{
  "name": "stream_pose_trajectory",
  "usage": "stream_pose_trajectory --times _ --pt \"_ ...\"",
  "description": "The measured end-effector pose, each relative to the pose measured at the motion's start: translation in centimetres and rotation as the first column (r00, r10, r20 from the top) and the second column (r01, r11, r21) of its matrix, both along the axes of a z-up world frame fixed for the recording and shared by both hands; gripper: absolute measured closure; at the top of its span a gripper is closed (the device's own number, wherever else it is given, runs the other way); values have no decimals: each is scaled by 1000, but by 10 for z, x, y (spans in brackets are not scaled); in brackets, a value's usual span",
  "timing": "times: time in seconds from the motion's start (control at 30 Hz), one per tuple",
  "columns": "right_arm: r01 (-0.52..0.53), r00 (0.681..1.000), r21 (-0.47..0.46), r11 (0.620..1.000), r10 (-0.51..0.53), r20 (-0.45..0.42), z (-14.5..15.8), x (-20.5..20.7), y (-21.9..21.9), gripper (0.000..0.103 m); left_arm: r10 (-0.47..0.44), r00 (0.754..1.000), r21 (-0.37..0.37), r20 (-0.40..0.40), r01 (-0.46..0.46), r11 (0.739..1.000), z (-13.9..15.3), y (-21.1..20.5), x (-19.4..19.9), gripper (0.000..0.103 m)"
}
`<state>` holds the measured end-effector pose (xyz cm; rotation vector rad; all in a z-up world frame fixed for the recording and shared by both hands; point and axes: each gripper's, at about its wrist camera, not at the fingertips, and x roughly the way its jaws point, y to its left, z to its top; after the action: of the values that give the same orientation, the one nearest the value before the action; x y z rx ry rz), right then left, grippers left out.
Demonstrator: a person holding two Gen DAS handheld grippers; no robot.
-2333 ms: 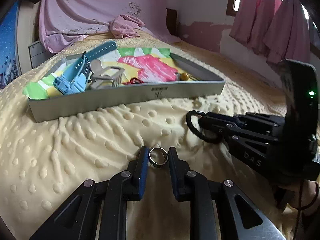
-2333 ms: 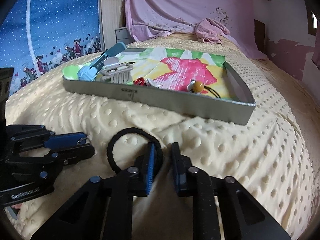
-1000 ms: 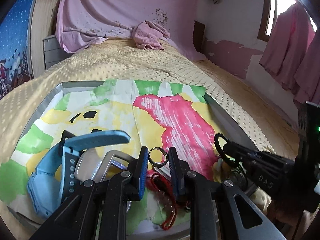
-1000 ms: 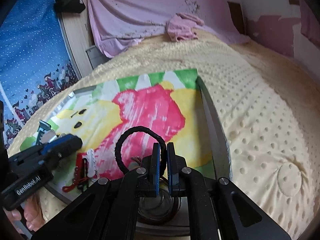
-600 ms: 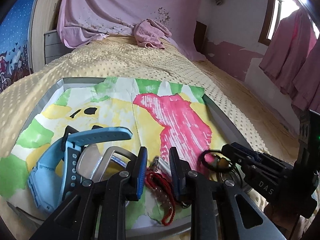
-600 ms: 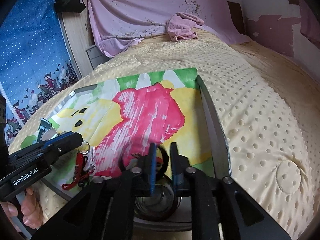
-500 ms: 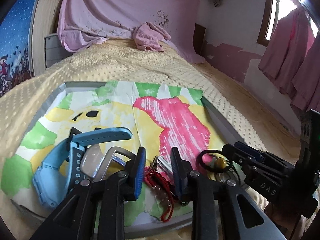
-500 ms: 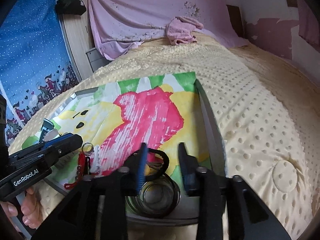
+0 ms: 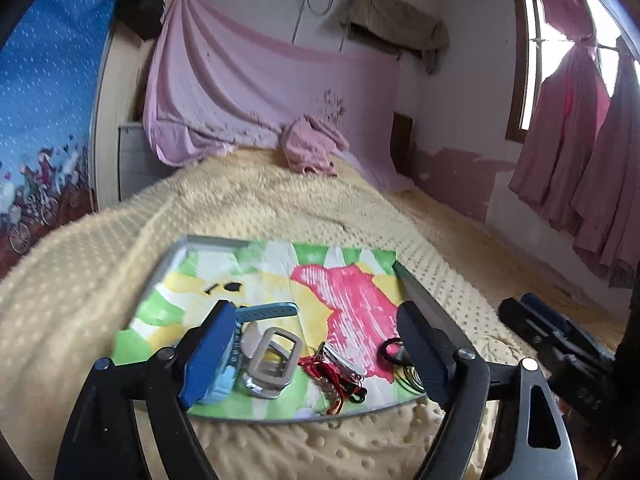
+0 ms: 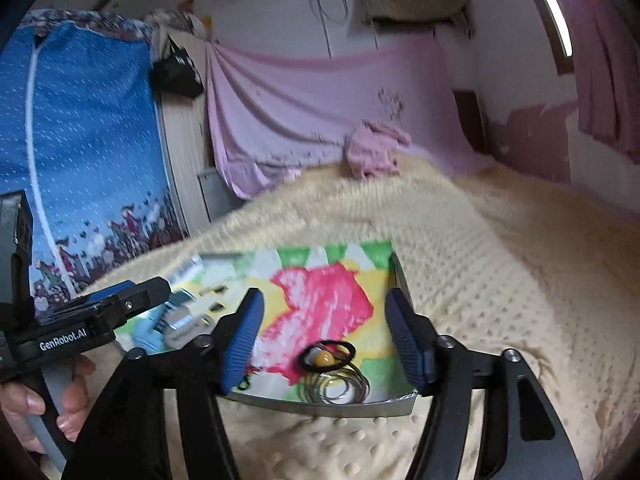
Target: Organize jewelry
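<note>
Hand (image 10: 48, 408) only in right view, red cord (image 9: 334, 378) only in left

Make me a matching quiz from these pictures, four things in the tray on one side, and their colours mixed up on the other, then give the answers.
Things:
1. watch
2. hair tie
3. cord bracelet
4. bangles

Colours:
A. black
B. silver
C. light blue
D. red

Pairs: 1-C, 2-A, 3-D, 4-B

All four lie in the tray on the bed. The hair tie rests just behind the bangles, near the tray's front right corner.
</note>
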<state>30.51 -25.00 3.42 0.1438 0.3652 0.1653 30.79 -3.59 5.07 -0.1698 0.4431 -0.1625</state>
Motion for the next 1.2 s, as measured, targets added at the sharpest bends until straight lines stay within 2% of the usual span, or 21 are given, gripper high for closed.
stream_pose_trajectory --times 0.07,0.3,0.43,0.63,0.9,1.2 --pt "-6 999 -3 1000 6 40 12 -15 3 36 11 1000 4 25 -11 1000 7 4 -15 10" --pt "-23 993 -15 1000 25 117 42 -69 12 22 42 992 -2 118 -42 999 27 22 -73 1" --pt "-42 988 -15 999 43 146 51 -99 19 12 48 986 10 162 -50 999 33 28 -106 0" --pt "-73 981 -20 997 75 177 57 -144 29 6 60 978 27 200 -67 997 39 40 -150 0" --pt "-89 978 -20 996 91 188 51 -199 41 5 73 973 50 219 -86 995 34 50 -204 0" --pt "-84 990 -16 996 85 115 24 -244 43 5 51 981 98 188 -70 993 6 53 -242 0"
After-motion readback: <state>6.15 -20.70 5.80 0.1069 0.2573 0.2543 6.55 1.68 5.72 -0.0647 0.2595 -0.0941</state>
